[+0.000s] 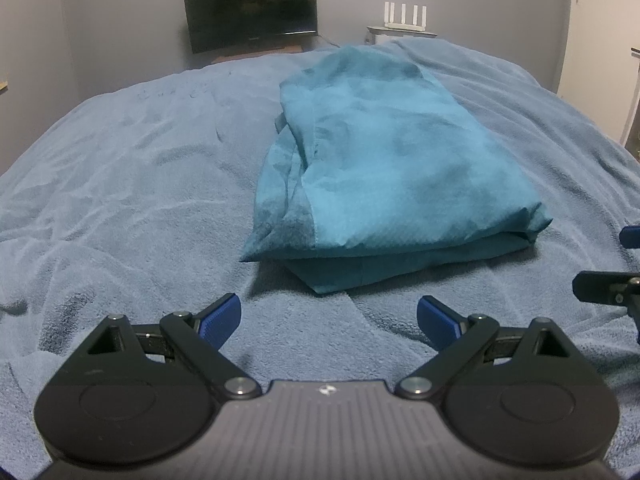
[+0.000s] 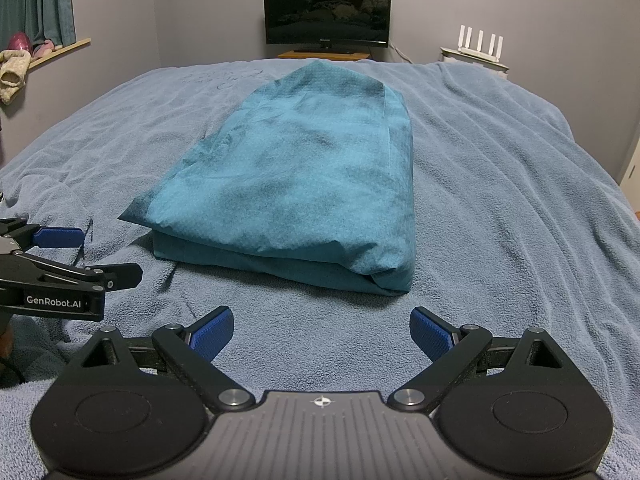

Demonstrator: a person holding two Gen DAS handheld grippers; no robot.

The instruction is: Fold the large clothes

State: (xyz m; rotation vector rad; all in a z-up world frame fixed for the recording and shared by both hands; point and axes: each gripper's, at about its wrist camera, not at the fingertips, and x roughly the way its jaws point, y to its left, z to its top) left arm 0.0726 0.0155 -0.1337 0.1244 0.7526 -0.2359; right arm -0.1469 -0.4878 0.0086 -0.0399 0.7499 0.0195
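Observation:
A teal garment (image 1: 384, 168) lies folded into a long stacked bundle on the bed, running away from me; it also shows in the right wrist view (image 2: 296, 176). My left gripper (image 1: 328, 320) is open and empty, just short of the bundle's near edge, toward its left corner. My right gripper (image 2: 322, 330) is open and empty, just short of the near edge, toward its right corner. The left gripper also shows from the side in the right wrist view (image 2: 76, 256), and part of the right gripper shows at the left wrist view's right edge (image 1: 616, 264).
A light blue blanket (image 2: 500, 184) covers the whole bed. A dark monitor (image 2: 326, 10) stands on a small wooden table by the far wall, a white router (image 2: 478, 46) to its right. A shelf with soft items (image 2: 24, 56) and a curtain are at far left.

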